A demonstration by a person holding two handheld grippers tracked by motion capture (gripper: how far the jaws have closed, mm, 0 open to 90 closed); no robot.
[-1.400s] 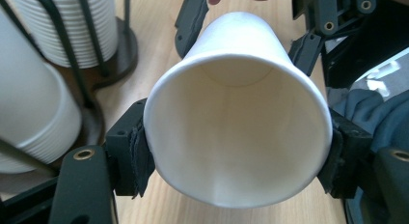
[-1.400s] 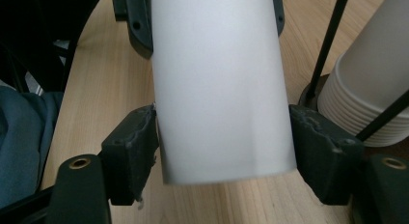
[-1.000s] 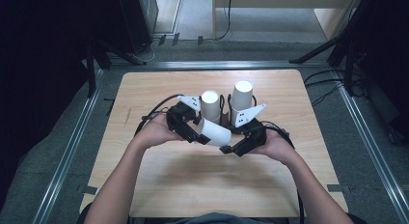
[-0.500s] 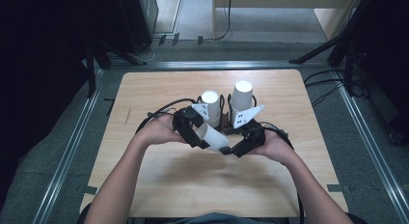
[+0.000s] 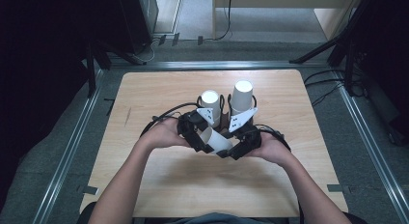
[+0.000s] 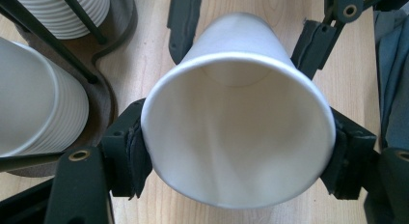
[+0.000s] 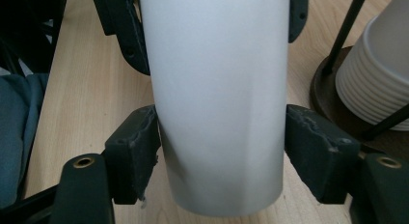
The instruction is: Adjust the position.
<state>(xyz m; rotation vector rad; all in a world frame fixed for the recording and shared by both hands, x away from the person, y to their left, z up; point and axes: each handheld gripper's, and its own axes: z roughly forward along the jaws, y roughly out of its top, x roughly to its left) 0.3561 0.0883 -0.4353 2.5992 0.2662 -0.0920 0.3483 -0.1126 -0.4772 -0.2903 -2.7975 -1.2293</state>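
1. The plain white paper cup (image 5: 217, 141) lies on its side in the air between my two grippers, just above the middle of the light wooden tabletop (image 5: 144, 98). From the left gripper view I'm looking into its open mouth, squeezed a bit oval.
2. Count: one loose cup, plus two stacks of white ribbed cups (image 5: 210, 104) upside down in a dark wire holder (image 6: 108, 89) just behind, toward the far edge.
3. Left gripper (image 5: 195, 134) is clamped on the cup near the rim, pads pressing both sides.
4. Right gripper (image 5: 239, 147) has just been closing around the base end; left pad touches, right pad's contact I can't tell.
5. Both hands sit knuckles-up, forearms angled inward.
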